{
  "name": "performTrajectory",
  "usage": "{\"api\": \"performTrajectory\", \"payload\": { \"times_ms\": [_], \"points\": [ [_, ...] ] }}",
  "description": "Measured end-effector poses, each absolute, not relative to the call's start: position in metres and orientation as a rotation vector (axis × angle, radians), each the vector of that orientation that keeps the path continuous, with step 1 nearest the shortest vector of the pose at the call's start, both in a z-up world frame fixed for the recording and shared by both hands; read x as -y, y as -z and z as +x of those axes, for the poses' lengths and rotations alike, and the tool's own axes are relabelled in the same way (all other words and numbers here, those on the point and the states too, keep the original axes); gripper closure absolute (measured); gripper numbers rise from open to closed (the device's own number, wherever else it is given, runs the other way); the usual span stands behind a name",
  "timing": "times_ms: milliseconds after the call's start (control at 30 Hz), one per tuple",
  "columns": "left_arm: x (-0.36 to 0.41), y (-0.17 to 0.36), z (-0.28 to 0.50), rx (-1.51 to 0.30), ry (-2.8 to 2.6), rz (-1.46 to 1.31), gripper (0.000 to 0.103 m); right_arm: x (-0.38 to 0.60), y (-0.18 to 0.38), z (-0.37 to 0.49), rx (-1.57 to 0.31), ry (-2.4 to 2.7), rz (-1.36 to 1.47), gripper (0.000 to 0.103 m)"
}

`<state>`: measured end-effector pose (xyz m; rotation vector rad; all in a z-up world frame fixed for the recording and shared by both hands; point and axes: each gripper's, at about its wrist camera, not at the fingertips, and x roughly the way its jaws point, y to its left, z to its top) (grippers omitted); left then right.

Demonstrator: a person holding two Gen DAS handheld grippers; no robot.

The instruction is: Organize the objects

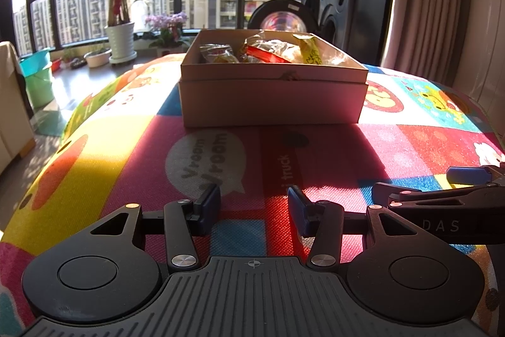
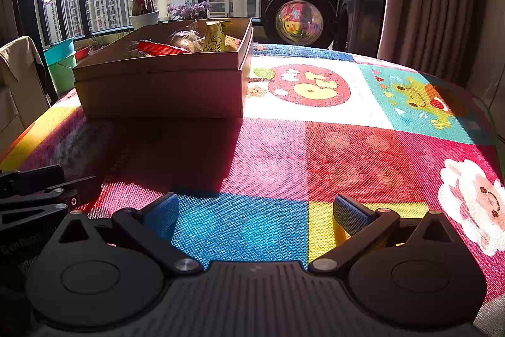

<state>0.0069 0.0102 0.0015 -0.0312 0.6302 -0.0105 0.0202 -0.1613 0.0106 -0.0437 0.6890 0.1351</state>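
Both grippers rest low over the patterned play mat [image 2: 315, 153] that covers the counter, and neither holds anything: the left gripper [image 1: 254, 207] has its jaws parted over bare mat, and the right gripper [image 2: 255, 217] stands spread wider, also with nothing between its pads. The cardboard box [image 1: 271, 97] sits on the mat ahead of the left gripper and off to the left of the right one, well apart from both. Inside it lie wrapped snacks, among them a yellow packet [image 2: 216, 37] leaning on the far side and a red wrapper [image 2: 161, 48]. No loose item shows on the mat, so the task appears to be either at its very start or already finished. Any next move would mean reaching forward and over the box rim.
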Motion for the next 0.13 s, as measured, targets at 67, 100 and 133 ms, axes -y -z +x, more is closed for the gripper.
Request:
{"api": "performTrajectory", "payload": {
  "times_ms": [67,100,133],
  "points": [
    [-0.0125,-0.0017,0.0066,-0.627,0.016,-0.048,0.051,0.1614,-0.0105,0.0202,-0.689,-0.135,-0.044,0.000],
    [-0.0133,-0.0017,0.0068,-0.626,0.017,-0.054,0.051,0.1614,-0.0105,0.0202,-0.689,-0.135,-0.044,0.000],
    [-0.0143,-0.0016,0.0070,-0.626,0.018,-0.062,0.051,0.1613,-0.0105,0.0202,-0.689,-0.135,-0.044,0.000]
  ]
}}
